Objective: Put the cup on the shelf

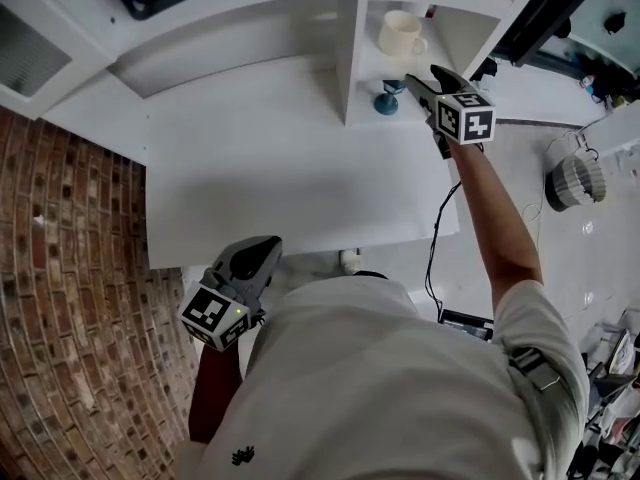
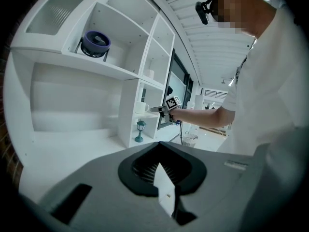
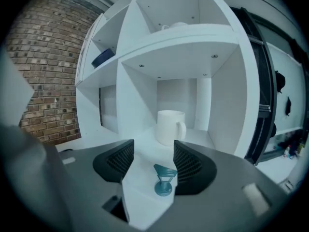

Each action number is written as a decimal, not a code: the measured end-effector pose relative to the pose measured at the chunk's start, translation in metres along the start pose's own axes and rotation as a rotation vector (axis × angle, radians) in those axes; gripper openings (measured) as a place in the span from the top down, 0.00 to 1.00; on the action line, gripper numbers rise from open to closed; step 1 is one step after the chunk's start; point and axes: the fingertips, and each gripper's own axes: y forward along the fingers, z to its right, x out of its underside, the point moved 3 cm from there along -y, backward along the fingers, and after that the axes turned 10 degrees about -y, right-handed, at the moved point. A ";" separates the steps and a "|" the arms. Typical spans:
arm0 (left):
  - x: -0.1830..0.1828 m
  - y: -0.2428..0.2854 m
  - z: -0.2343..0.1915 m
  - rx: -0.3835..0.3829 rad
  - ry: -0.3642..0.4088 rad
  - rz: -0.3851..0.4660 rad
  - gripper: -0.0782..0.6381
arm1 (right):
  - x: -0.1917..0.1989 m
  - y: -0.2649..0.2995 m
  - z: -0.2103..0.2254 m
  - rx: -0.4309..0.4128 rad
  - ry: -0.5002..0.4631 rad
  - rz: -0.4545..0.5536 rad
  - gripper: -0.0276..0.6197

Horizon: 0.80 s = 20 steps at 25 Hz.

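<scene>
The white cup (image 1: 401, 34) stands upright on the low shelf (image 3: 203, 140) of the narrow compartment at the bench's (image 1: 290, 168) far right corner, handle to the right in the right gripper view. The right gripper (image 1: 414, 82) hangs just before it, jaws spread wide and empty, above a small teal lantern (image 1: 387, 101). The left gripper (image 1: 262, 252), jaws pressed together on nothing, is off the bench's near edge.
</scene>
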 end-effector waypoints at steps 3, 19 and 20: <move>0.005 -0.015 -0.002 0.013 0.007 0.002 0.88 | 0.000 -0.021 -0.023 0.002 0.003 0.012 0.65; 0.052 -0.104 0.010 0.065 0.022 0.002 0.88 | 0.030 -0.129 -0.194 -0.079 0.011 -0.025 0.94; 0.056 -0.109 0.010 0.063 0.024 -0.002 0.88 | 0.033 -0.135 -0.205 -0.083 0.012 -0.030 0.94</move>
